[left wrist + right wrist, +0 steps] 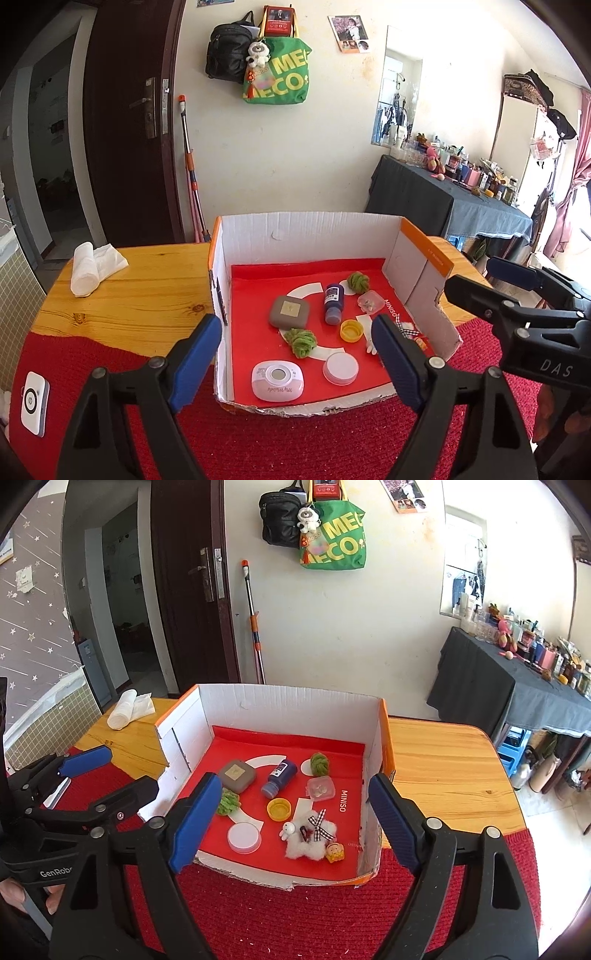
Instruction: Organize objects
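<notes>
Over the red mat: you hold both tongs in front of the box, side by side, each pointed at its open near side.
Left tongs: spread wide, nothing between the blue pads; the tips hang just short of the box's near edge.
Right tongs: also spread wide and empty; from your left camera they reach in from the right, near the box's torn right wall.
Hand: a few of your fingers show wrapped on the left tongs' handle at the lower left of the right view.
Box: one, white card with orange rims, red liner inside, sitting partly on the mat and partly on the table.
Green yarn balls: two, one at the back, one near the middle.
Blue bottle: one, lying on its side between the yarn balls.
Grey case: one, just left of the bottle.
Yellow cap: one, in front of the bottle.
White lid: one, near the front edge.
Pink device: one, front left, beside the lid.
Clear tub: one, right of the bottle.
Fluffy charm: one, front right corner, with a checked bow.
Table: wooden, with one rolled white cloth at the far left.
Mat: one white gadget lies on it, well left of the box.
</notes>
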Tool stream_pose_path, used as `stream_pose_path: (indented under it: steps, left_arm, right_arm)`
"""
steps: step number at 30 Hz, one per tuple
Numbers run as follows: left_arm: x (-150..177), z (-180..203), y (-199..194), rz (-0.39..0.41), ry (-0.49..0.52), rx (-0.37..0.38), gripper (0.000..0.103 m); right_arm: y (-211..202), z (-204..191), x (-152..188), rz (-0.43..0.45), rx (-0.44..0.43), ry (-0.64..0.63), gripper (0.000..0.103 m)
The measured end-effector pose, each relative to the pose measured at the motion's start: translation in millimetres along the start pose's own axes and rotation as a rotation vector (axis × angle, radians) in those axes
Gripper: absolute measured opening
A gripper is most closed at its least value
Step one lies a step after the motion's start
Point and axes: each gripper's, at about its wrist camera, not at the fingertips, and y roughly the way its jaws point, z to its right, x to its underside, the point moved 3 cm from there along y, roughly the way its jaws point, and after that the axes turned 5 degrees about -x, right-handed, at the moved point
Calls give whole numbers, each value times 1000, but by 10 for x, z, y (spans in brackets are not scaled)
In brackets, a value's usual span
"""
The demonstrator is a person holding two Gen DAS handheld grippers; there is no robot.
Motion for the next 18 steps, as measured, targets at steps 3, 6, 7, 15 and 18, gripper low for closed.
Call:
stream_pose_path:
  steps: [3,6,7,15,18]
  left_arm:
    - [92,-26,158,-17,-13,11,86]
    - [186,-42,301,-11,-15,2,90]
    - [210,-40,339,-11,-10,-3,92]
    - [387,-91,597,9,-12,-38,98]
    - [411,-131,635,26,-13,-64,98]
  right_arm:
    - [135,39,113,-4,-4,10,82]
    - [271,76,247,-1,-14,16,82]
    - [312,86,291,1,-8,15,82]
    - [527,149,520,47,18,8,91]
    - [609,195,555,48,29,17,91]
